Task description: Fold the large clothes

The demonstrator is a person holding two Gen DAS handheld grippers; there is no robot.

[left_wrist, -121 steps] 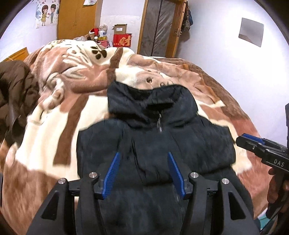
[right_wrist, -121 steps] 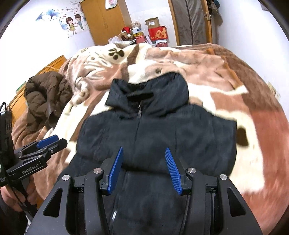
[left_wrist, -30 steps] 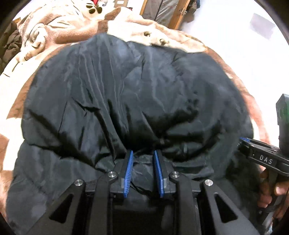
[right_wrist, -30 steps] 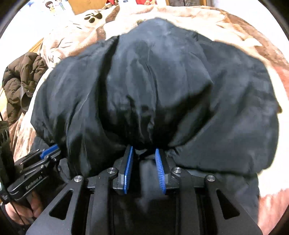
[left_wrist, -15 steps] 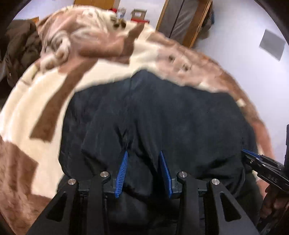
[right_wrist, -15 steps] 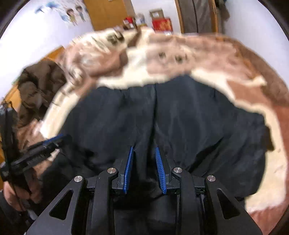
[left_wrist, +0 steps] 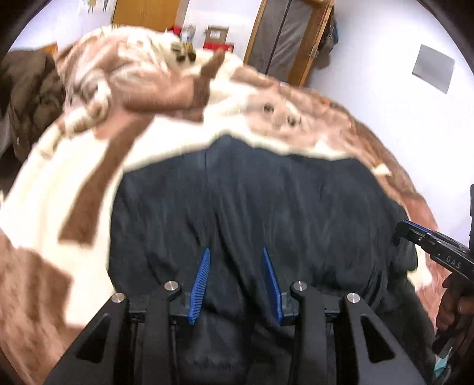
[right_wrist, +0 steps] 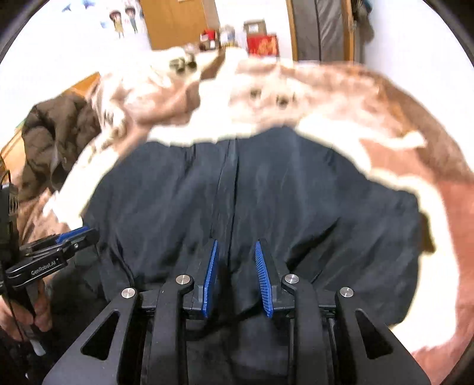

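A large black padded jacket (left_wrist: pixel 266 201) lies folded in half on the bed; it also shows in the right wrist view (right_wrist: pixel 266 192), with its closed front seam running up the middle. My left gripper (left_wrist: pixel 235 254) is open just above the jacket's near edge, with no cloth between its blue pads. My right gripper (right_wrist: pixel 235 247) is open over the same near edge, holding nothing. Each gripper also shows from the side in the other view, the right gripper (left_wrist: pixel 414 234) at the jacket's right edge and the left gripper (right_wrist: pixel 75 234) at its left edge.
The jacket rests on a brown and cream fleece blanket (left_wrist: pixel 59 183) covering the bed. A brown coat (right_wrist: pixel 56 139) is heaped at the bed's left side. Boxes (right_wrist: pixel 262 41), a wooden wardrobe (right_wrist: pixel 177 20) and a door (left_wrist: pixel 290 38) stand beyond the bed. A white wall is on the right.
Both grippers let go of the jacket's edge and opened wider. They pulled back toward the near side, and the jacket now lies settled in its fold.
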